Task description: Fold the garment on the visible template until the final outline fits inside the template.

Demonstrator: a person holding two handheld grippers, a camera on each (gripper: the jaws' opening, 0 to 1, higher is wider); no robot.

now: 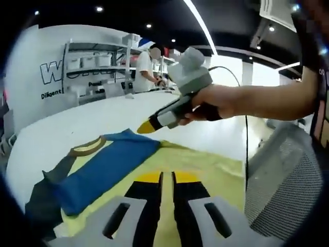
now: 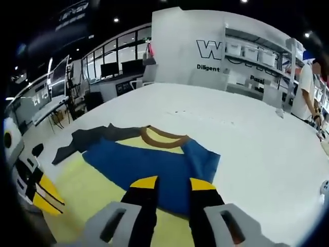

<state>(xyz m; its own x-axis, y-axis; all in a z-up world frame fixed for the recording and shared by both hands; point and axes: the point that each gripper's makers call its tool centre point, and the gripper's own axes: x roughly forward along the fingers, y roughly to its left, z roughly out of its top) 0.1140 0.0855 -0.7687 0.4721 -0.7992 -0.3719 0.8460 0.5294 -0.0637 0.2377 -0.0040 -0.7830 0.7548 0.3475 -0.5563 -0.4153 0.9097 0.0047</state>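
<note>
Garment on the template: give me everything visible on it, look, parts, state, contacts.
The garment is a soft fabric shirt: blue body, brown ribbed collar, dark grey sleeve spread to one side. It lies flat, partly folded, one blue flap laid over the body. It rests on the yellow template, which lies on the white table; the sleeve runs past the template's edge onto the table. Neither gripper touches it: the right gripper hovers over its near edge, fingers apart.

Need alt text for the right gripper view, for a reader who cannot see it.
A partly folded blue garment with a brown collar and dark sleeve lies across a yellow template on a white table. The right gripper hangs above it, jaws apart and empty; the left gripper shows at the left edge. Shelves and a person stand behind.
</note>
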